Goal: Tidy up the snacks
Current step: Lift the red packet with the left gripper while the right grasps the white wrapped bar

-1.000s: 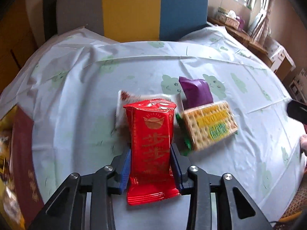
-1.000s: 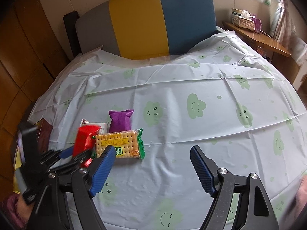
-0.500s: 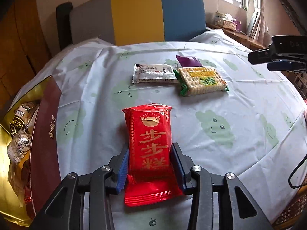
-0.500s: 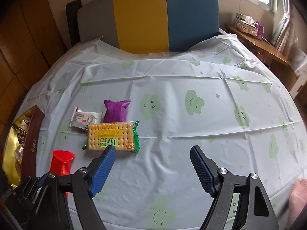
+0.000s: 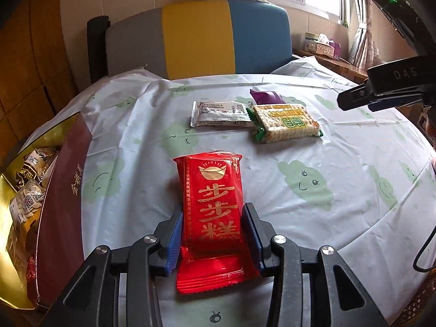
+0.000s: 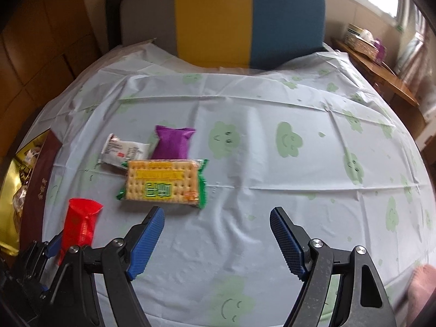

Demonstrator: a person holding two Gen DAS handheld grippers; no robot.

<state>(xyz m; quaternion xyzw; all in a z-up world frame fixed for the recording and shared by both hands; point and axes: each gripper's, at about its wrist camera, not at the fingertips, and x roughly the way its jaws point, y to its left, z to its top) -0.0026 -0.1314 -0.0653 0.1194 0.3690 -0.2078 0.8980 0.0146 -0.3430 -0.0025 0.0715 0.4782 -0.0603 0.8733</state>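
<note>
My left gripper (image 5: 212,234) is shut on a red snack packet (image 5: 214,204) with gold characters and holds it above the table near the front left; the packet also shows in the right wrist view (image 6: 80,222). A gold and maroon snack box (image 5: 62,199) with several packets inside sits at the left edge. A cracker pack (image 6: 163,184), a white packet (image 6: 124,152) and a purple packet (image 6: 171,143) lie together on the cloth. My right gripper (image 6: 216,238) is open and empty, just in front of the cracker pack.
The round table wears a pale blue cloth with green clouds (image 6: 272,163). A grey, yellow and blue chair back (image 6: 223,19) stands behind it. A wooden shelf with tissue boxes (image 6: 365,43) is at the far right.
My left gripper has carried the red packet back and left, away from the other snacks and toward the box. My right gripper has moved a little closer to the cracker pack.
</note>
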